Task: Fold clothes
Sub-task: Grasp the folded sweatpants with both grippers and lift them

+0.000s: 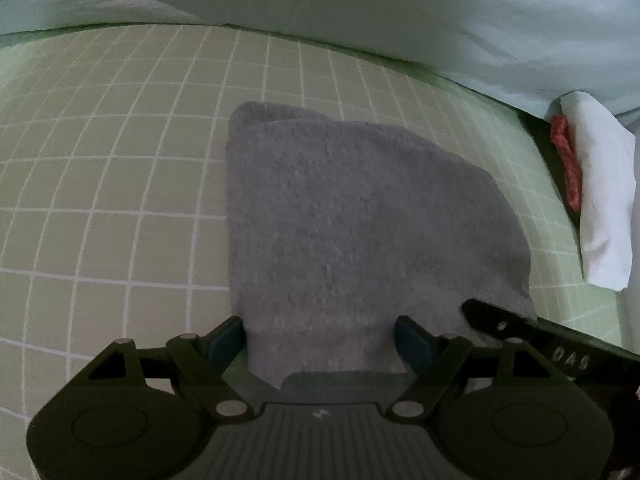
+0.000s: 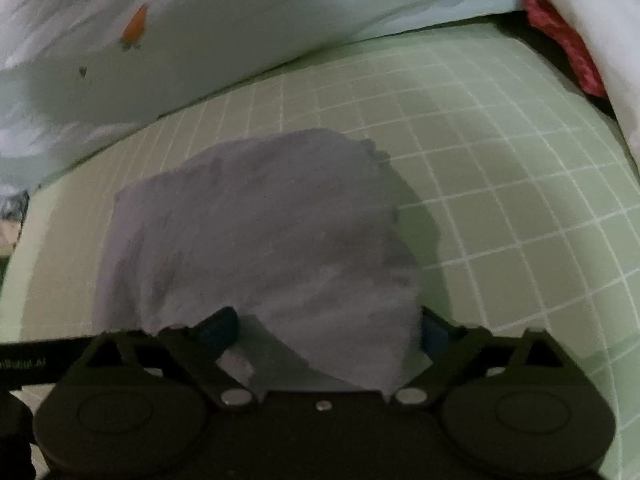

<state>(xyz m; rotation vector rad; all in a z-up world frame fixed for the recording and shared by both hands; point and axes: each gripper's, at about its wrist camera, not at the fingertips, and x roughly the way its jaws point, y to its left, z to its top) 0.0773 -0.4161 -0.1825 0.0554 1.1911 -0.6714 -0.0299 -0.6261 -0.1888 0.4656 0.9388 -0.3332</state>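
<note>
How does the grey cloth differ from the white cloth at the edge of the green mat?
The grey cloth is dark and looks coarse; the white cloth is bright and looks smoother. The grey cloth lies in the middle of the green mat, between open gripper fingers; the white cloth lies at the mat's edge, away from them. Red fabric lies against the white cloth; nothing lies against the grey one. Both look folded.

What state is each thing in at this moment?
grey cloth: folded, lying flat on the mat.
left gripper: open, jaws astride the cloth's near edge.
right gripper: open, cloth between the jaws.
green grid mat: flat under the cloth.
white cloth: bundled around something red, off the mat.
</note>
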